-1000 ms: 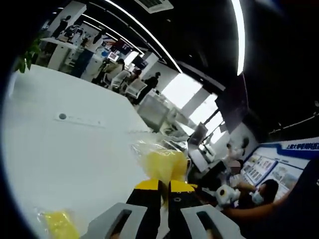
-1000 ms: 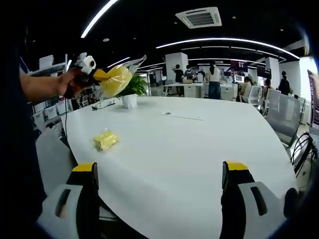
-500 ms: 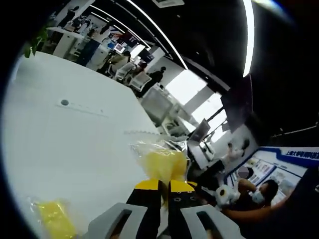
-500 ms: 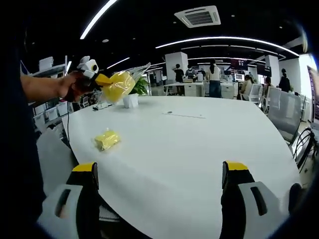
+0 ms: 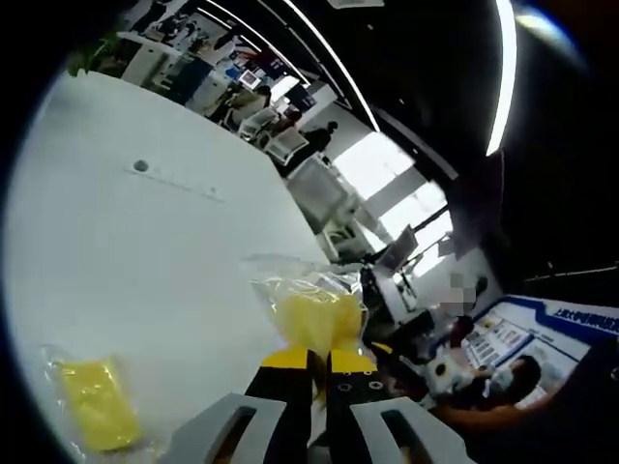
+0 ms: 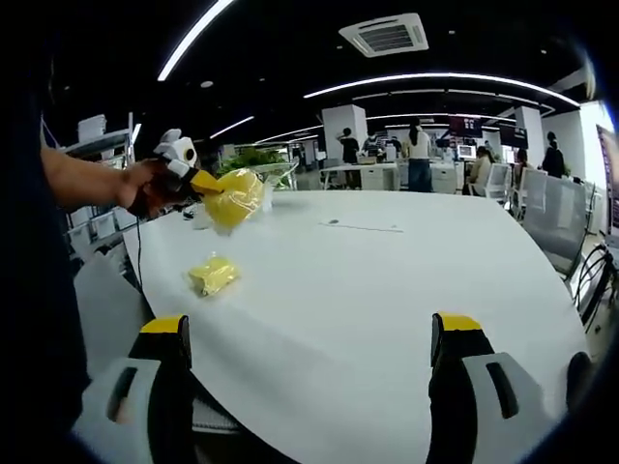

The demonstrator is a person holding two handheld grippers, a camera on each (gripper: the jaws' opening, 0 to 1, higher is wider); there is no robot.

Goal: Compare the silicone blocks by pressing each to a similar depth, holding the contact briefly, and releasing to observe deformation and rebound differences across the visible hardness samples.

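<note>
Left gripper (image 5: 320,360) clamps yellow silicone block in clear bag (image 5: 314,314) above white table (image 6: 387,280); right gripper (image 6: 309,333) gapes empty.

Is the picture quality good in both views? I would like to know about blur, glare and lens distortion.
Left gripper view: strongly tilted and fisheye-bent; the bright windows are overexposed; the yellow silicone block in a clear plastic bag held by the left gripper looks slightly soft. Right gripper view: level and sharper; ceiling light strips curve with the lens; the round white table reflects soft glare; the second bagged yellow block is small but distinct.
</note>
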